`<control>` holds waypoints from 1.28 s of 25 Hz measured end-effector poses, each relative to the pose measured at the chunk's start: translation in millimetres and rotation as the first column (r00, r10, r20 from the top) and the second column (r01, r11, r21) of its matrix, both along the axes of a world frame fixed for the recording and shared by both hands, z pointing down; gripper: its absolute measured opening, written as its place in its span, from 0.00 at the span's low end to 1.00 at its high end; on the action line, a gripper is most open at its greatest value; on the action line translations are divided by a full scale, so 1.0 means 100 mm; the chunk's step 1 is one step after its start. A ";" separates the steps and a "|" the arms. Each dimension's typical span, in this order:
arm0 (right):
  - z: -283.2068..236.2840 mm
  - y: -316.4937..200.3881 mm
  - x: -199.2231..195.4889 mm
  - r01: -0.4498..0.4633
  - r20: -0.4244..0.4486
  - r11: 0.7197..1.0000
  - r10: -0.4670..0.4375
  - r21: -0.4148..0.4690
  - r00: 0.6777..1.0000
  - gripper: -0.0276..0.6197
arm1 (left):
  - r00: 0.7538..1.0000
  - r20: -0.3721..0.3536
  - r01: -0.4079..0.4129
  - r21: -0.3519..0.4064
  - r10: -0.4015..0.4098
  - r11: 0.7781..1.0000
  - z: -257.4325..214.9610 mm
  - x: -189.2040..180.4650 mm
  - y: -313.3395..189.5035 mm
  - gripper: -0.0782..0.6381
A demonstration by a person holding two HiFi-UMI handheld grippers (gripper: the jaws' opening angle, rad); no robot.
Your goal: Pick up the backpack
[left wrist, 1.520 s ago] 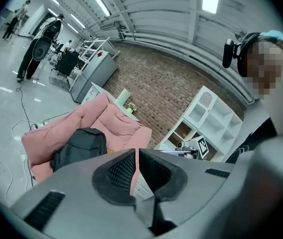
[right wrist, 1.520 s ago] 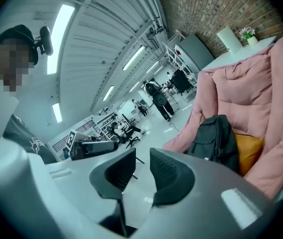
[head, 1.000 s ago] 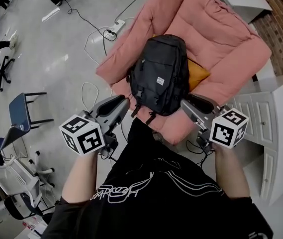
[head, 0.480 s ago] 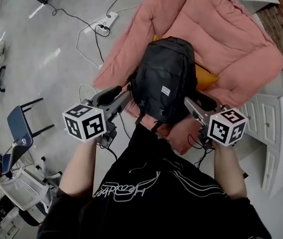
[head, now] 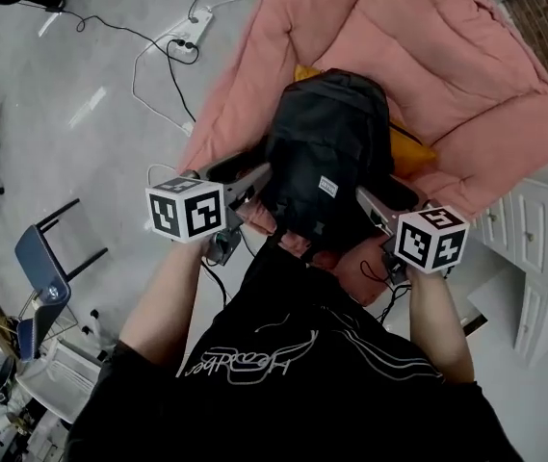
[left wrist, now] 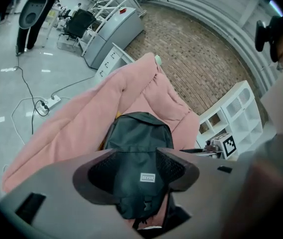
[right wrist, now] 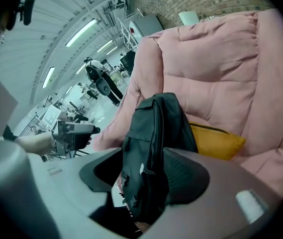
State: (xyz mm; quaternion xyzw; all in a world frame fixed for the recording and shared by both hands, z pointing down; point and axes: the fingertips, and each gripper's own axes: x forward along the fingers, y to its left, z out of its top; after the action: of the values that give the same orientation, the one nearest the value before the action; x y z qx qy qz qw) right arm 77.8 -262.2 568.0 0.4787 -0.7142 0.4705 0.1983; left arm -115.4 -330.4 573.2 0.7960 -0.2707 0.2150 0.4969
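Currently the black backpack (head: 326, 157) stands upright on the seat of the pink armchair (head: 466, 75), leaning against its backrest, with an orange cushion (head: 418, 152) wedged just behind it. The left gripper (head: 259, 176) sits at the chair's front edge, just beside the backpack's left flank. Its jaws are opening, spread wide and pressing on nothing, and the bag shows in the gap ahead of them. The right gripper (head: 365, 195) sits at the same edge on the opposite flank, its jaws likewise opening and gripping nothing.
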 end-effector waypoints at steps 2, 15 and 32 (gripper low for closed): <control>0.13 -0.02 0.03 0.012 -0.053 1.000 -0.013 -0.022 0.998 0.43 | 1.000 0.009 0.003 -0.026 -0.003 1.000 0.16 0.03 -0.07 0.42; 0.59 -0.17 0.07 -0.036 -0.120 0.994 0.024 -0.104 0.992 0.43 | 0.991 0.103 -0.077 -0.095 0.086 0.993 1.03 0.25 -0.31 0.42; 0.89 -0.15 0.10 -0.075 -0.104 0.987 0.060 -0.141 0.993 0.42 | 0.981 0.094 -0.159 -0.114 0.170 0.981 1.43 0.53 -0.43 0.41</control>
State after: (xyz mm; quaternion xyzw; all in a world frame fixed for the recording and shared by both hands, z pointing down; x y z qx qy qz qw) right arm 88.0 -277.6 656.9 0.5098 -0.6509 0.5031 0.2518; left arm -62.7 -373.9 716.4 0.7758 -0.2176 0.3104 0.5044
